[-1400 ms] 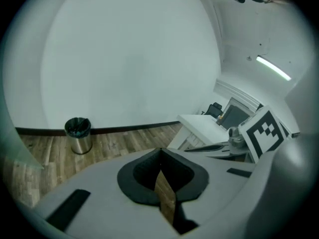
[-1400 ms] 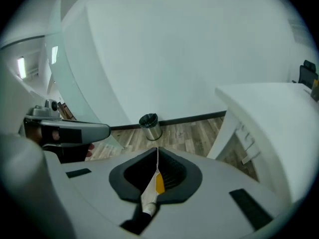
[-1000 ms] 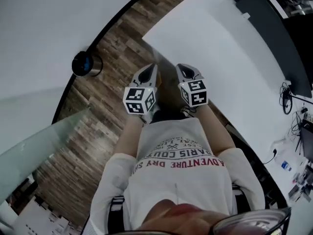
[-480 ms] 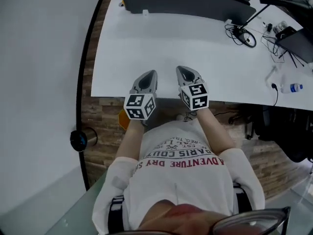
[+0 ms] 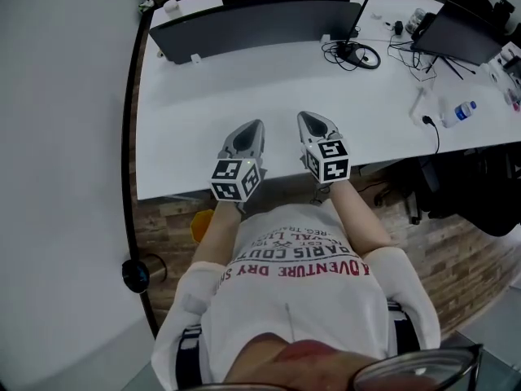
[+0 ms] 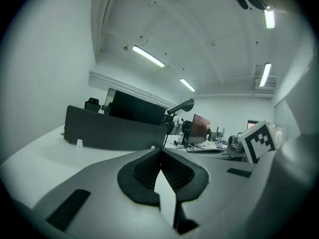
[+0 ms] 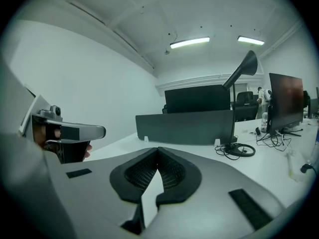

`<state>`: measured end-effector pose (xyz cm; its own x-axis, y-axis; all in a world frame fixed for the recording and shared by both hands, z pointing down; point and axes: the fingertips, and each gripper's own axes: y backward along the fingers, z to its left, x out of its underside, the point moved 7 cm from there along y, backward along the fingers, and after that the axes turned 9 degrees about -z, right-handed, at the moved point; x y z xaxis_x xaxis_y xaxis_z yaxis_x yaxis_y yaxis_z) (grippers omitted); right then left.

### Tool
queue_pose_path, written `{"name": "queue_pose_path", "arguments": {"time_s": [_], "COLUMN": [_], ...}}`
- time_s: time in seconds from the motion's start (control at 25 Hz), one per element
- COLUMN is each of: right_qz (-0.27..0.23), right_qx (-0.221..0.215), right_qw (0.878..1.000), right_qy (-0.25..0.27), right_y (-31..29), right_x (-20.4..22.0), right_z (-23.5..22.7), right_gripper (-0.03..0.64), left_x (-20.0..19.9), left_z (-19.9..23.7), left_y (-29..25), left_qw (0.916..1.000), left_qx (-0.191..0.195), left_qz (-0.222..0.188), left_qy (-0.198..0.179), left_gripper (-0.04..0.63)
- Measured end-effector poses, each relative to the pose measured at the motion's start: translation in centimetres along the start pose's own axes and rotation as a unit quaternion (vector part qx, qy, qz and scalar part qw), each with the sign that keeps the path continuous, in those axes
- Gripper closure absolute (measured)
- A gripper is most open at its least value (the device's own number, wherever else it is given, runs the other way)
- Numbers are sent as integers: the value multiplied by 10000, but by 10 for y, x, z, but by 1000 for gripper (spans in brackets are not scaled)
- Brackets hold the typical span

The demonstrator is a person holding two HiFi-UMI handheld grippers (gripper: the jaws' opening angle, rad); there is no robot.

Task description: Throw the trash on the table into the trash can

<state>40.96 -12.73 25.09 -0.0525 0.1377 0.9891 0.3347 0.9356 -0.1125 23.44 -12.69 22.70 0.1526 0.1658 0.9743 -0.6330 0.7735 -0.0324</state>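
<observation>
Nearest: left gripper [image 5: 249, 130] and right gripper [image 5: 310, 124] held side by side over the near edge of the broad white table [image 5: 195, 129], both pointing across it. Each gripper's own view shows its dark ribbed jaws pressed together at the tips with nothing between them. The table is bare directly ahead. Down on the wood floor to the left stands the small round dark trash can [image 5: 140, 272] with a metal rim, well apart from anything on the table. Further out: long dark grey partition screen [image 5: 252, 27], coil of black cable [image 5: 359, 55]. Far right: small clear plastic bottle [image 5: 461, 112] with a blue cap, lying on its side. It is the only loose item that reads as trash, though that is not certain. Likely light, thin-walled and smooth, prone to roll and dent. Best taken across mid-body with a gentle squeeze.
</observation>
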Motion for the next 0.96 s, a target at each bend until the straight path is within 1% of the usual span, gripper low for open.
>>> {"name": "queue_pose_path", "arguments": {"time_s": [0.12,0.2,0.36,0.52,0.68,0.96], "right_qz": [-85,-99,-139,-176,-121,-92], "right_qx": [-1,-31,-25,-8,-76,-122], "right_qw": [10000,9999,9999,9998,9999,9999], "right_qy": [41,44,24,7,-86,-38], "right_y": [4,6,12,15,18,20], "right_x": [-4,-5,-5,-7,-3,1], "right_z": [-8,-10,-19,-28,-28,-27], "right_gripper": [592,592,592,592,592,592], "left_x": [-4,-5,-6,0,4,7], "left_z": [-7,-8,-12,-20,-25,-25], "left_y": [-6,-6,-8,-12,-11,-6], "left_qw": [9998,9998,9996,9996,9996,9992], "left_qx": [-3,-62,-162,-188,-232,-338], "left_qz": [-18,-50,-115,-58,-67,-105], "left_qy": [-174,-208,-201,-201,-178,-166], "left_gripper": [572,572,572,572,572,572]}}
